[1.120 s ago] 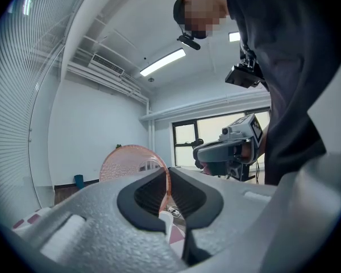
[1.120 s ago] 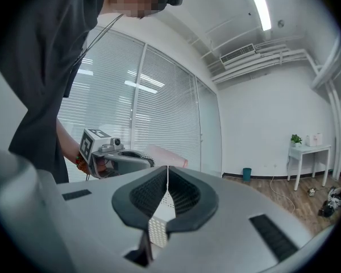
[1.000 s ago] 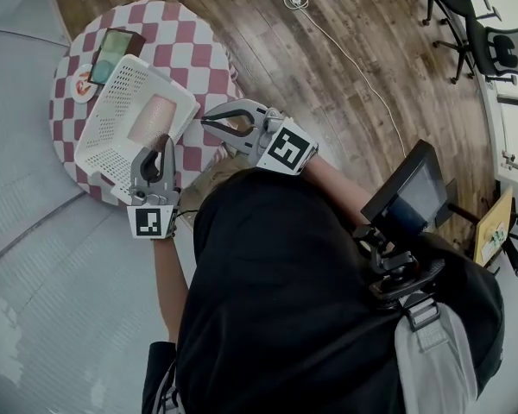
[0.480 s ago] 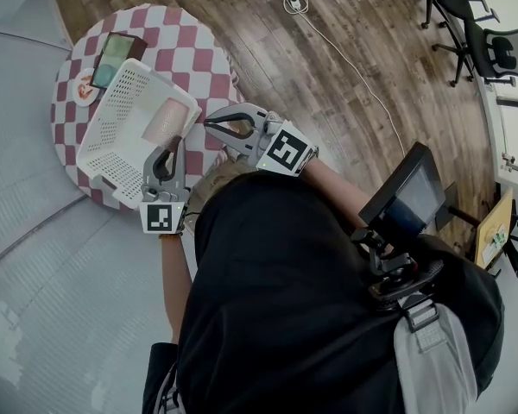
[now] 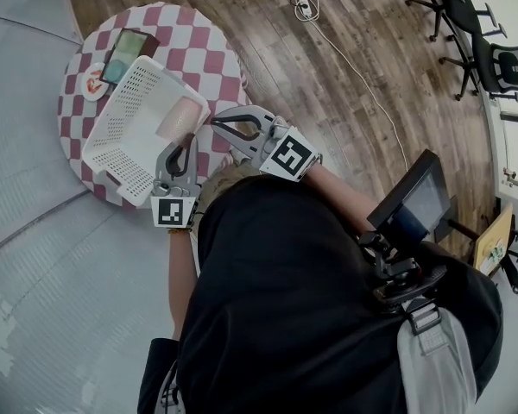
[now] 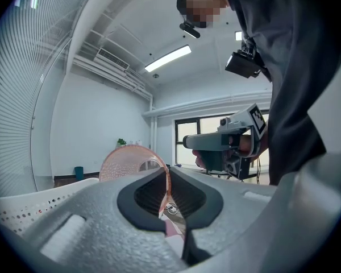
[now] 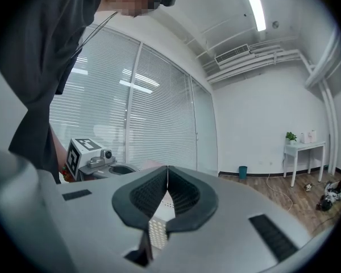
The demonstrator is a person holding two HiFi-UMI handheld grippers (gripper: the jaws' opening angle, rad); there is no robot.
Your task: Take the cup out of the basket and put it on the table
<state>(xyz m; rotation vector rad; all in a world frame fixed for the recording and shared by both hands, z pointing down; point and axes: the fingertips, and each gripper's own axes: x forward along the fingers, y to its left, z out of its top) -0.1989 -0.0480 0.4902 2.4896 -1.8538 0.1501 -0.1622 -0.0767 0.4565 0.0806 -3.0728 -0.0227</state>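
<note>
In basket (image 5: pixel 121 136): pink cup (image 5: pixel 178 119) (see-thru).

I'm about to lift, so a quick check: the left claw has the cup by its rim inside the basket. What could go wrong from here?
The left claw pinches only the thin rim of the cup, which lies on its side; it may swing or slip when lifted. The cup could also snag the basket wall and drag it: the right claw holds just one corner.
</note>
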